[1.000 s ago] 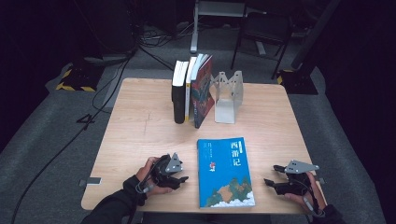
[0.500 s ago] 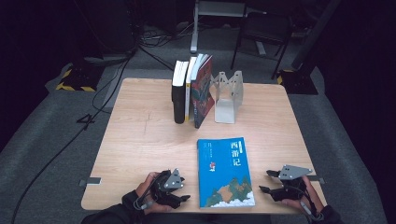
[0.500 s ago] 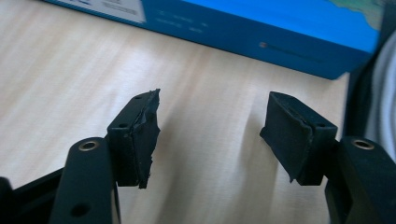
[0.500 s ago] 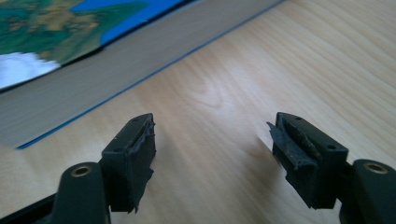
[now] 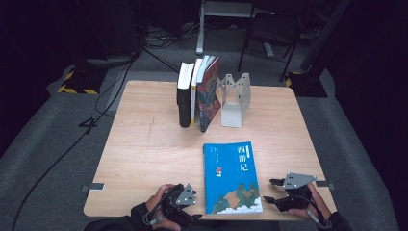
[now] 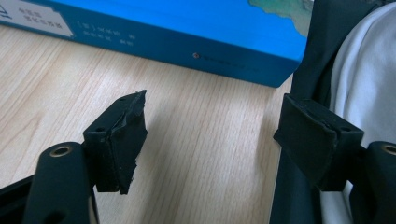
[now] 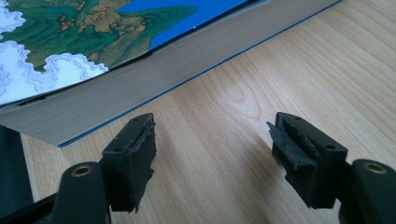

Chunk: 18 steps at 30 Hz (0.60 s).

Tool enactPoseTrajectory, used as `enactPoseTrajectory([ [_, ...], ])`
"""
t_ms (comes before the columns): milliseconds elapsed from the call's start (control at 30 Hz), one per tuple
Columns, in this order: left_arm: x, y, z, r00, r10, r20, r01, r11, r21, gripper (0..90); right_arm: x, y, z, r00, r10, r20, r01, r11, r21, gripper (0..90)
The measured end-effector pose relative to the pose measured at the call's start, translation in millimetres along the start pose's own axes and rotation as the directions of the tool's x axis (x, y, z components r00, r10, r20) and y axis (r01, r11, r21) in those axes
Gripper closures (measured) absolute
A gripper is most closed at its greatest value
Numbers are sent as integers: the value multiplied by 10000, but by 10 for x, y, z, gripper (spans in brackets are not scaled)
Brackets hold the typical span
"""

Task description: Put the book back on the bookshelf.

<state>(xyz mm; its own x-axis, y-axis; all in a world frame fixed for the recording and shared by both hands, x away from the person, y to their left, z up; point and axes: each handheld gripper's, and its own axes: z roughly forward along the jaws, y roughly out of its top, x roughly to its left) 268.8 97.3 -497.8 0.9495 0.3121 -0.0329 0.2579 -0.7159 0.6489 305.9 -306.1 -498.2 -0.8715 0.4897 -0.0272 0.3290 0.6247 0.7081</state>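
Flanking blue book [image 5: 233, 175], left hand-held gripper [image 5: 190, 208] just opening, empty, right hand-held gripper [image 5: 270, 192] gaping, page edges [image 7: 140, 74] close-up.

Dim studio or lab, wooden table [image 5: 144, 144] on grey carpet, cables [image 5: 103, 98] trailing (hazard-striped base [image 5: 74, 89]), stand legs behind

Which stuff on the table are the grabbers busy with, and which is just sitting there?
In the job: blue book, left gripper, right gripper, both open beside it.
Just sitting: standing books, metal bookend, table.
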Motion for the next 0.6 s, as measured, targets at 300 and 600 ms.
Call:
enactPoseTrajectory([
  [300, -79, 95, 121, 9990, -259, -353, 252, 9995, -198, 190, -20, -3, 13, 9999, 88, -52, -89, 10000, -22, 273],
  [600, -57, 133, 135, 9999, 32, -149, -32, 10000, -39, 191, -21, 0, 16, 9999, 122, -2, -122, 9999, -20, 273],
])
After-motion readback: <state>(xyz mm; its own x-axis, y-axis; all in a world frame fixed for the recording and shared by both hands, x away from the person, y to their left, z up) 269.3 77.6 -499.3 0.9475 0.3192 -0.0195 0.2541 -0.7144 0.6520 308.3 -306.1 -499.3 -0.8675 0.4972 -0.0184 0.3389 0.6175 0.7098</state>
